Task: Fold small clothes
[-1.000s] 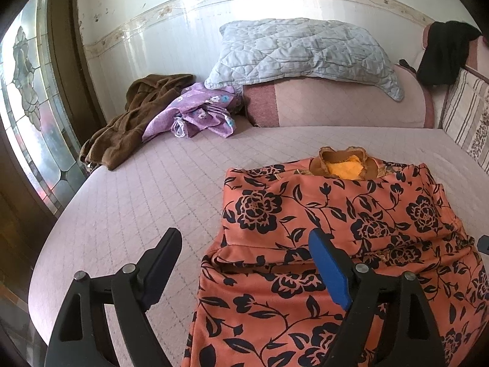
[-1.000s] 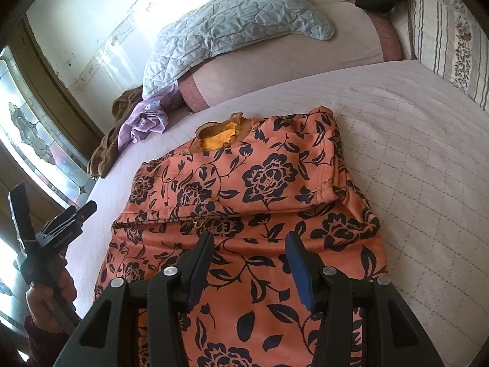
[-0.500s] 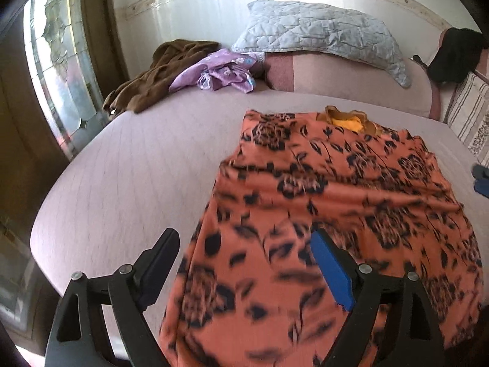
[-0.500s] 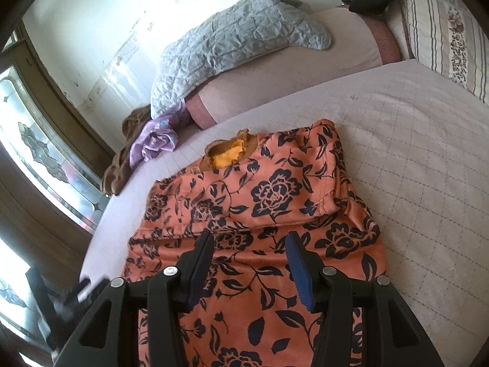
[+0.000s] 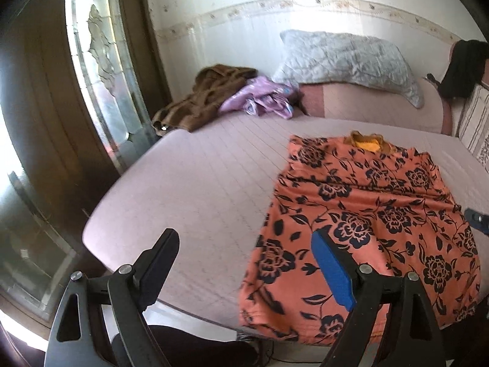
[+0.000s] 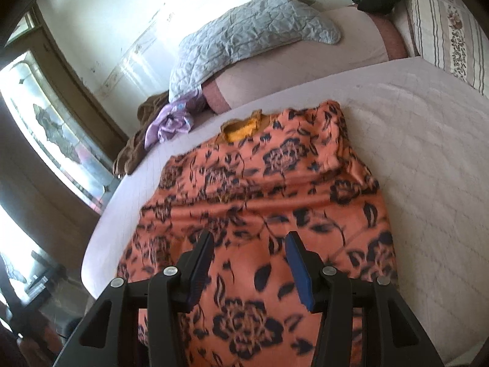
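Observation:
An orange garment [image 5: 366, 214] with black flowers lies flat on the pale pink bed [image 5: 198, 189], its yellow-lined neck [image 5: 366, 145] at the far end and its hem over the near edge. My left gripper [image 5: 244, 235] is wide open above the bare sheet, just left of the garment's left edge, and holds nothing. In the right wrist view the same garment [image 6: 275, 183] fills the middle. My right gripper [image 6: 250, 238] hovers open over the garment's lower half, with nothing between its pads. Its tip [image 5: 476, 220] shows at the right edge of the left wrist view.
A brown garment [image 5: 207, 98] and a purple one [image 5: 259, 101] are heaped at the bed's far left. A grey quilted pillow [image 5: 345, 61] lies on a pink bolster, with a black garment [image 5: 461, 67] and a striped cushion [image 6: 446, 21] to the right. A glass-panelled door [image 5: 104, 61] stands left.
My left gripper has drawn back and to the left, off the garment and out to the bed's near left edge. The right gripper has backed away a little over the garment.

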